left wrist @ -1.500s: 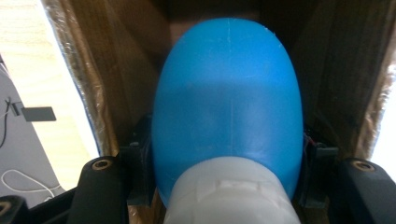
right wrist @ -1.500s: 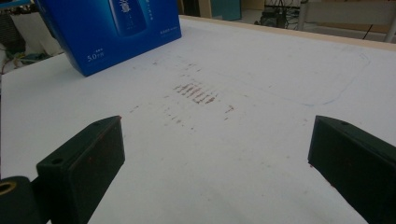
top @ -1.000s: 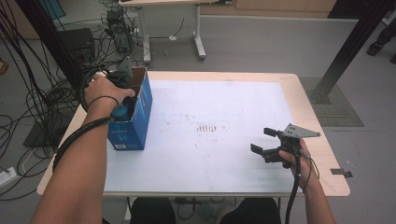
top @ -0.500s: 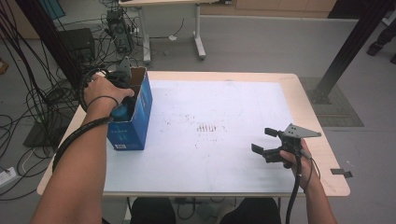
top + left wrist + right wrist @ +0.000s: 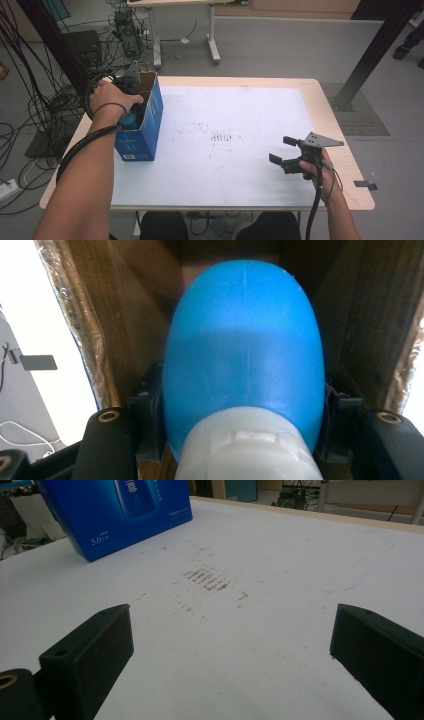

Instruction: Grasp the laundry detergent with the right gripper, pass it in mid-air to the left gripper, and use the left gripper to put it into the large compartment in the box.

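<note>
A lab: tangled cables (image 5: 45,125), electronics box (image 5: 85,45) (floor-standing), bare work table (image 5: 240,130).

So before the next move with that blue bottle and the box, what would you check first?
1. Left gripper clamped on the blue bottle: ok, jaws press both its sides.
2. Bottle inside the blue box: ok, cardboard walls surround it.
3. Bottle resting on the box bottom: cannot tell.
4. Box standing steady on the table: ok, upright near the left edge.
5. Right gripper out of the way: ok, open, nothing between its jaws, far right of the box.
</note>
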`<state>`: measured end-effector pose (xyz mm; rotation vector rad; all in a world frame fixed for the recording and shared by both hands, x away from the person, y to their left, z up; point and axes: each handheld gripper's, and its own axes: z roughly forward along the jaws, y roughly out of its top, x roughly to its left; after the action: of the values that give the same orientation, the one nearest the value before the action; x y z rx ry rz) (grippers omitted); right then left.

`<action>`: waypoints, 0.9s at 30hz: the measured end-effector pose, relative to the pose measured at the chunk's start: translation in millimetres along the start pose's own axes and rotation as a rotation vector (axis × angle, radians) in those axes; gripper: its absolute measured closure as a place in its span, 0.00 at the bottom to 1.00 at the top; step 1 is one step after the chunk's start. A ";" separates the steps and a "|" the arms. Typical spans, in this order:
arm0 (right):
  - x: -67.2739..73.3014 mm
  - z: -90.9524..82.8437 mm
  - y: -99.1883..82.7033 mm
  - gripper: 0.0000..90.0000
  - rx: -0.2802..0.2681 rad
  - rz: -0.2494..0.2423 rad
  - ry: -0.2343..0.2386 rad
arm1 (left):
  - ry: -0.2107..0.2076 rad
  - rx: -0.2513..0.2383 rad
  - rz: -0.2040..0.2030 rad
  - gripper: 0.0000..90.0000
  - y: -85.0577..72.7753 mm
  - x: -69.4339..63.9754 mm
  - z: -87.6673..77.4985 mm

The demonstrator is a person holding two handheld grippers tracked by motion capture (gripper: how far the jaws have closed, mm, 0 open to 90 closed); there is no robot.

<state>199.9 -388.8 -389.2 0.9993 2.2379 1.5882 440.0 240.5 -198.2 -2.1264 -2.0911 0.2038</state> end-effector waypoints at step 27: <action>-1.0 -2.3 -1.7 0.04 -0.006 0.005 -0.003 | 0.001 0.001 -0.006 0.42 0.1 -0.4 0.0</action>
<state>198.7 -391.5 -390.0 1.0062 2.2284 1.5938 440.2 240.1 -198.2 -2.1194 -2.0959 0.2028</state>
